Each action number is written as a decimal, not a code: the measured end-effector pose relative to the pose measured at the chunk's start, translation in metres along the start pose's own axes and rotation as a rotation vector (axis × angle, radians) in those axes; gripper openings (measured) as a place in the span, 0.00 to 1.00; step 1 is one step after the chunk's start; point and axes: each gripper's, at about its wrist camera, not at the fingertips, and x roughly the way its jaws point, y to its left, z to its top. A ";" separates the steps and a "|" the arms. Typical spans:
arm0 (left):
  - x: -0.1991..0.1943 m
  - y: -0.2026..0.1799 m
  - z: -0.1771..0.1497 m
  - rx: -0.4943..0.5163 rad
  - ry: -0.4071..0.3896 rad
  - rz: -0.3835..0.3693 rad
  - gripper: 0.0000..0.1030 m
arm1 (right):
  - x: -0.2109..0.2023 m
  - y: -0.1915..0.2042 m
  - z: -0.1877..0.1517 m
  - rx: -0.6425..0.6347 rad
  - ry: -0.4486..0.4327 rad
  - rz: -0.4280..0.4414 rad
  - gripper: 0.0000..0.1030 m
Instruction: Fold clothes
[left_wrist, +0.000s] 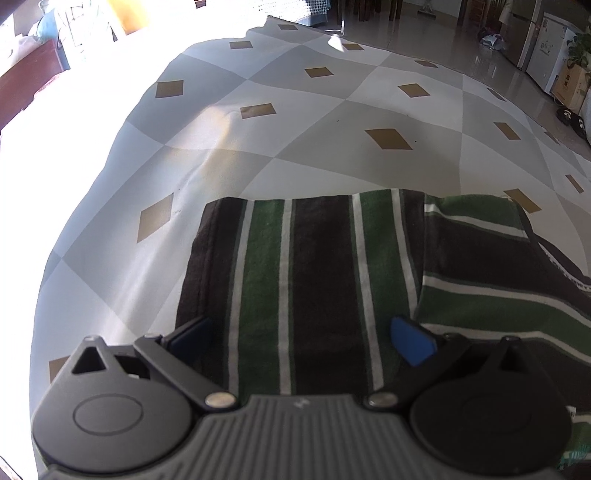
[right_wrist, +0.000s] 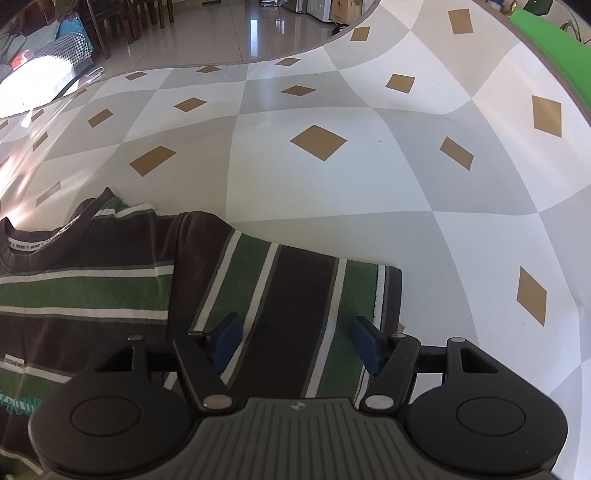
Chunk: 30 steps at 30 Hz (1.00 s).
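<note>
1. Two wrist views look down over one striped shirt (left_wrist: 321, 280) of dark brown, green and white bands, which lies flat on a cloth-covered bench (left_wrist: 295, 122) patterned in grey and white diamonds with small tan lozenges.
2. Left wrist view: the shirt fills the lower centre and lower right of the frame. A folded-in sleeve panel with upright stripes occupies the centre; the body, with stripes running crosswise, extends to the right edge.
3. Left claw (left_wrist: 301, 338): released, jaws spread wide. Its blue pads (left_wrist: 412, 341) stand apart over the sleeve panel with nothing clamped between them. Whether the tips touch the fabric cannot be told.
4. Right wrist view: the shirt fills the lower left and lower centre. The dark ribbed collar (right_wrist: 55, 229), with a lettered white tape inside it, sits at the left edge of the frame; a folded-in sleeve panel (right_wrist: 295, 295) with slanting stripes reaches toward the lower centre, its hem at the right.
5. Right claw (right_wrist: 297, 343): released, jaws held apart. Both blue pads hang above the sleeve panel near its hem, and no cloth is pinched between them.
6. Background, left wrist view: glossy floor (left_wrist: 443, 33) at the upper right, with white appliances (left_wrist: 550, 51) at the far right edge and strong glare washing out the upper left.
7. Background, right wrist view: a bright green surface (right_wrist: 554, 48) lies beyond the bench edge at the upper right; dark chair legs (right_wrist: 122, 26) stand on the floor at the upper left.
</note>
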 end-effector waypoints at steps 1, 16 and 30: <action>-0.004 -0.001 -0.002 0.012 0.001 -0.005 1.00 | -0.004 0.002 -0.001 0.000 -0.006 0.015 0.61; -0.063 -0.018 -0.051 0.169 -0.035 -0.098 1.00 | -0.053 0.027 -0.040 0.011 -0.025 0.185 0.61; -0.089 -0.020 -0.109 0.187 0.027 -0.219 1.00 | -0.080 0.025 -0.092 0.146 -0.007 0.263 0.61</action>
